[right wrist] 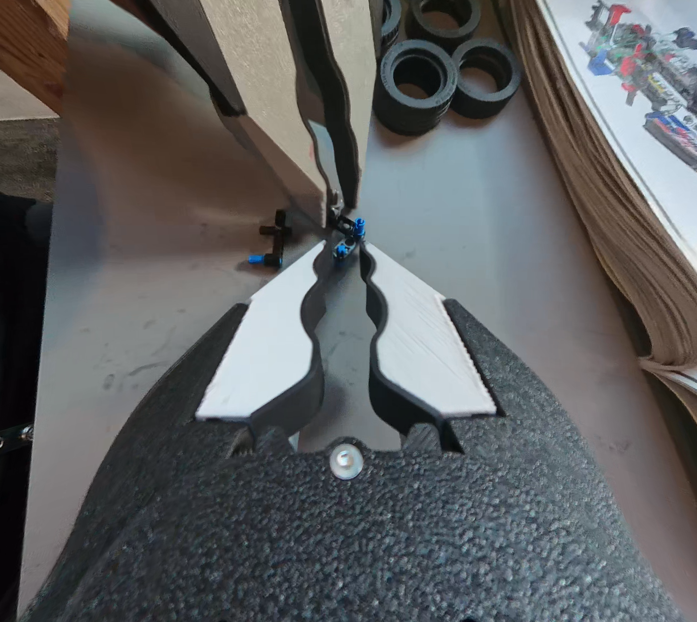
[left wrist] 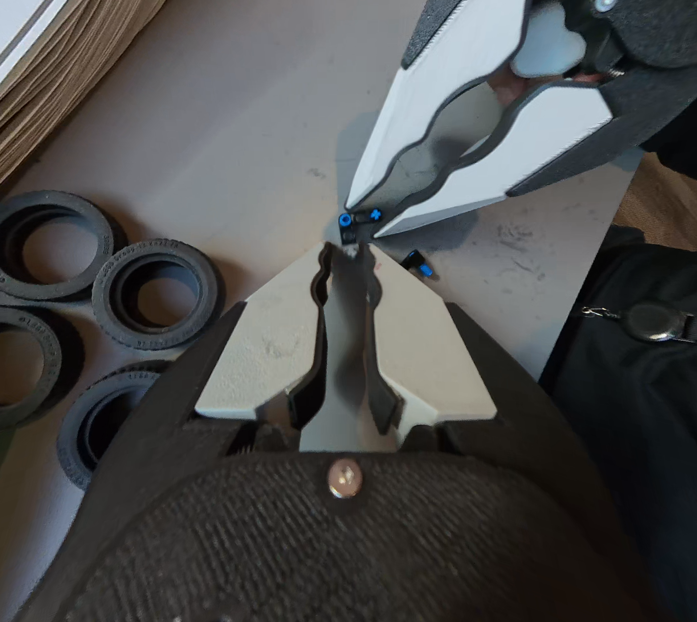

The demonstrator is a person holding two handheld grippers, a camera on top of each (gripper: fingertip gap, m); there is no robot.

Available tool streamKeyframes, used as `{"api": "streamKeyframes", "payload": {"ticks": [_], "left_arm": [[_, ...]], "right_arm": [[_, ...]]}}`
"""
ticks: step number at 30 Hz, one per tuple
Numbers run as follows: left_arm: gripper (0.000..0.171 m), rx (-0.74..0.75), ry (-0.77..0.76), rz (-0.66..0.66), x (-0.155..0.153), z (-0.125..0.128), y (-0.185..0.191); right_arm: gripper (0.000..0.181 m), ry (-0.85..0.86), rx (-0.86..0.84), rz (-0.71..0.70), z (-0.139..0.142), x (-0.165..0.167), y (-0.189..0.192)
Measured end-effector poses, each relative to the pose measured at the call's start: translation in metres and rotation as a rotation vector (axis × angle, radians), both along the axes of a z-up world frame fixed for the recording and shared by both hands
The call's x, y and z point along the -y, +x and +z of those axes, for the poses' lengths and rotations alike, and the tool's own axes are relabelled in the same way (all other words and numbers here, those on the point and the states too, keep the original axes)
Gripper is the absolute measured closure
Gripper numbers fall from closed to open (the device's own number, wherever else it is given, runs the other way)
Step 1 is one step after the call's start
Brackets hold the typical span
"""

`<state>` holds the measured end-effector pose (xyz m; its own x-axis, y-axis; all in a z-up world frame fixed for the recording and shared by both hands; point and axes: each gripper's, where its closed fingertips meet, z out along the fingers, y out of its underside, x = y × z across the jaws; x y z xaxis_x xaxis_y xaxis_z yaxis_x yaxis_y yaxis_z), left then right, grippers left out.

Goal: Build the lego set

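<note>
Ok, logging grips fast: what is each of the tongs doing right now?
Left tongs: nearly shut, pinching a small grey piece at the tips.
Right tongs: slightly open around the black and blue piece; firm grip cannot be told.

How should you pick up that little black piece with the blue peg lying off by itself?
Grip the loose black cross-shaped piece with the blue peg across its long black bar, coming straight down from above. It lies flat on the grey table, so the bar's sides are free. The blue peg looks too small and round to pinch well.
</note>
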<state>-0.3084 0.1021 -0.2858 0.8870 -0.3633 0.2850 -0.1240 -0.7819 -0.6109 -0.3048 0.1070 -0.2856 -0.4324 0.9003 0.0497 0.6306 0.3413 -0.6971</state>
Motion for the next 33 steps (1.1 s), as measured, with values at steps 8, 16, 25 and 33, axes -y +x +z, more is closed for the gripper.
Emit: {"api": "streamKeyframes", "payload": {"ticks": [8, 16, 25, 33], "left_arm": [[0.151, 0.019, 0.075, -0.047, -0.001, 0.011, -0.001], [0.121, -0.554, 0.362, -0.199, -0.008, 0.017, -0.015], [0.168, -0.708, 0.478, -0.322, -0.013, 0.015, -0.001], [0.171, -0.463, 0.469, -0.315, -0.010, 0.023, 0.011]], "right_arm": [[0.174, -0.181, 0.031, -0.167, 0.000, -0.014, -0.004], [0.174, -0.610, 0.121, -0.230, 0.011, -0.009, 0.000], [0.174, -0.783, 0.198, -0.206, 0.009, -0.001, 0.007], [0.174, -0.655, 0.217, -0.114, 0.004, 0.008, 0.011]]}}
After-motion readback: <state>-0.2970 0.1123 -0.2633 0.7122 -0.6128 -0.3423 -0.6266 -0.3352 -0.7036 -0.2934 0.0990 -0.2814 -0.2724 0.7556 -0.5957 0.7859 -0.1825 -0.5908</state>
